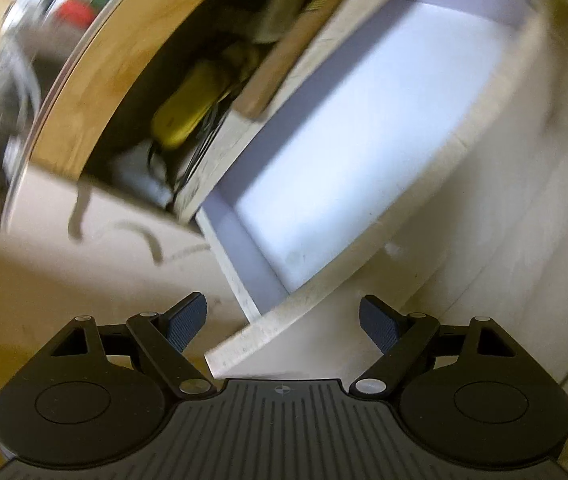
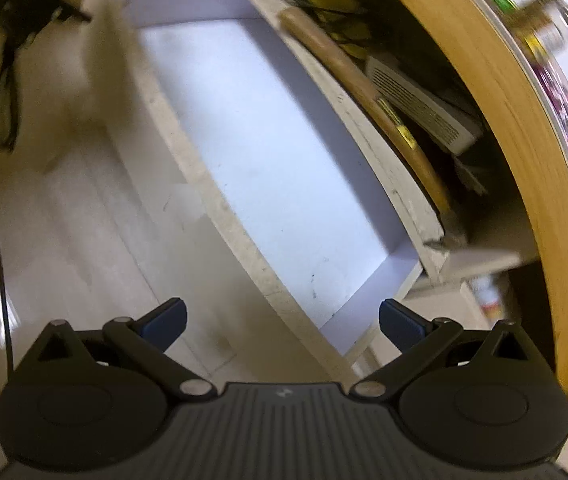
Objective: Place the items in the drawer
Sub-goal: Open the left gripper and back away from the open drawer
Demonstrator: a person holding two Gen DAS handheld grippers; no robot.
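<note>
Left tongs (image 1: 283, 323) and right tongs (image 2: 283, 325) both gape wide, holding nothing.

Warm dim light, heavy motion blur and fisheye bending at the edges; floor (image 2: 0, 312) shows glare.

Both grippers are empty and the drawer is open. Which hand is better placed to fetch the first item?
Probably right. Both the left gripper and the right gripper are open above the drawer, but the right view shows the tabletop items closer.
</note>
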